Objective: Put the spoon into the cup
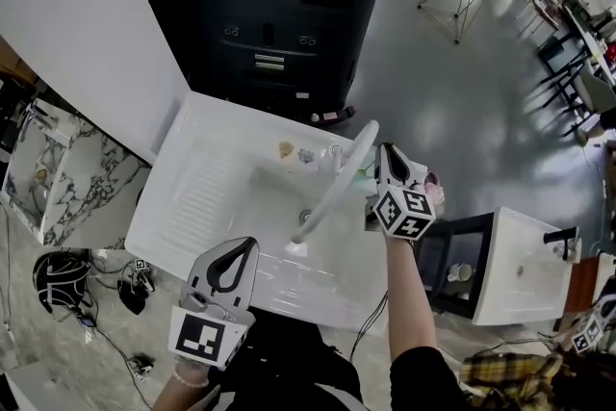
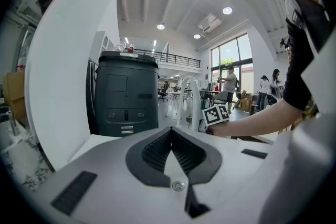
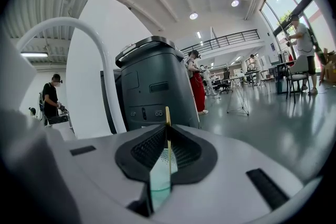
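The right hand-held gripper (image 3: 168, 124) has its jaws nearly together, pinching the thin upright handle of the spoon (image 3: 168, 139). It is at the far right rim of the white sink (image 1: 207, 197), just beside the faucet (image 1: 337, 183) and a pale green thing (image 1: 360, 177) (possibly the cup, too small to tell). The left hand-held gripper (image 2: 171, 131) hovers at the sink's near edge, jaws closed on nothing.
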{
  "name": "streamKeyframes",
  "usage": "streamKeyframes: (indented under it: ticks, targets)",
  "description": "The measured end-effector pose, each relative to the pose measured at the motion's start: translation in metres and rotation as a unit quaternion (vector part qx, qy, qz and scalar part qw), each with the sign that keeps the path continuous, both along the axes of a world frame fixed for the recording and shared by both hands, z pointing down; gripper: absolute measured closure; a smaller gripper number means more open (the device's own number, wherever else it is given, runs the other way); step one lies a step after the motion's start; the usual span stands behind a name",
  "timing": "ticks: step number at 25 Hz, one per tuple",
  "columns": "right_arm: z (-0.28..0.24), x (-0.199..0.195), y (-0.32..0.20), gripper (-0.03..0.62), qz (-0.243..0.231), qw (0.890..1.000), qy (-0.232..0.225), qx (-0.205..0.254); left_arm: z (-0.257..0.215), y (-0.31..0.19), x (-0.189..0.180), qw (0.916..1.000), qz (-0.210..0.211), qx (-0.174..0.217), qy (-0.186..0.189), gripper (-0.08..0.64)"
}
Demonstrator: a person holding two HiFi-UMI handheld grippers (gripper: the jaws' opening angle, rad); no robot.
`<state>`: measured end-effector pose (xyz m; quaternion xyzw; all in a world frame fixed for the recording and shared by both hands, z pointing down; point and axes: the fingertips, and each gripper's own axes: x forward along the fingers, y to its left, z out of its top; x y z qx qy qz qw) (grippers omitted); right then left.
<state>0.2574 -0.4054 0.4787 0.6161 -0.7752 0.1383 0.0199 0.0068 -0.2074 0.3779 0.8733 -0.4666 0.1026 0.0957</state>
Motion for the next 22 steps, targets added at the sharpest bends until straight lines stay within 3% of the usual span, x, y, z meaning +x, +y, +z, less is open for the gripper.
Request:
streamKeyframes:
  ticks: [13,22]
  targets:
    - [0.007,0.018,0.011,0.485,0.027,0.999,-0.006,-0.024,-0.001,0.000,0.006,0.9999,0.010,0.002,0.008,0.563]
    - [0.013,0.023,0.026,0.468,0.043,0.998,-0.028,-0.031,-0.001,0.003,0.007,0.9998,0.019,0.003,0.009,0.564]
